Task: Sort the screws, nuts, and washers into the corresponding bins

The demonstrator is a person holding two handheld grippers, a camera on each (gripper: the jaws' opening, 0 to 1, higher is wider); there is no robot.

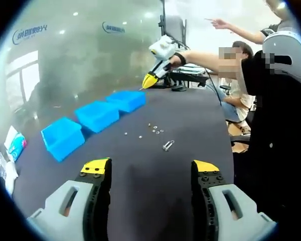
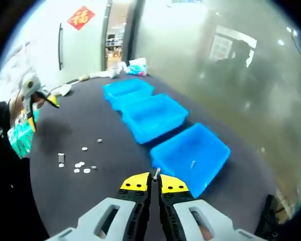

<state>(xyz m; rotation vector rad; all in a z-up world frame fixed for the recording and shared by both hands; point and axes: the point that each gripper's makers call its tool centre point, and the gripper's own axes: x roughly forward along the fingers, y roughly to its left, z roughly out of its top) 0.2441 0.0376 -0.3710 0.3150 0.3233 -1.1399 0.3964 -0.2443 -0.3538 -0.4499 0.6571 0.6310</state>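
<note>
Three blue bins stand in a row on the dark table: the nearest to my right gripper (image 2: 190, 155) has one screw (image 2: 192, 164) lying in it, then a middle bin (image 2: 153, 116) and a far bin (image 2: 128, 92). My right gripper (image 2: 155, 182) is shut on a small screw (image 2: 155, 173) beside the nearest bin's edge. From the left gripper view, the right gripper (image 1: 149, 81) hovers above the end bin (image 1: 127, 99). My left gripper (image 1: 150, 168) is open, low over the table, short of the loose hardware (image 1: 155, 128) and a larger bolt (image 1: 168, 145).
Small nuts and washers (image 2: 80, 165) and a bolt (image 2: 61, 159) lie scattered left of the bins. Packets (image 2: 135, 66) sit at the table's far end. People (image 1: 241, 75) are beyond the table edge on the right. The left gripper (image 2: 45, 100) shows at the left.
</note>
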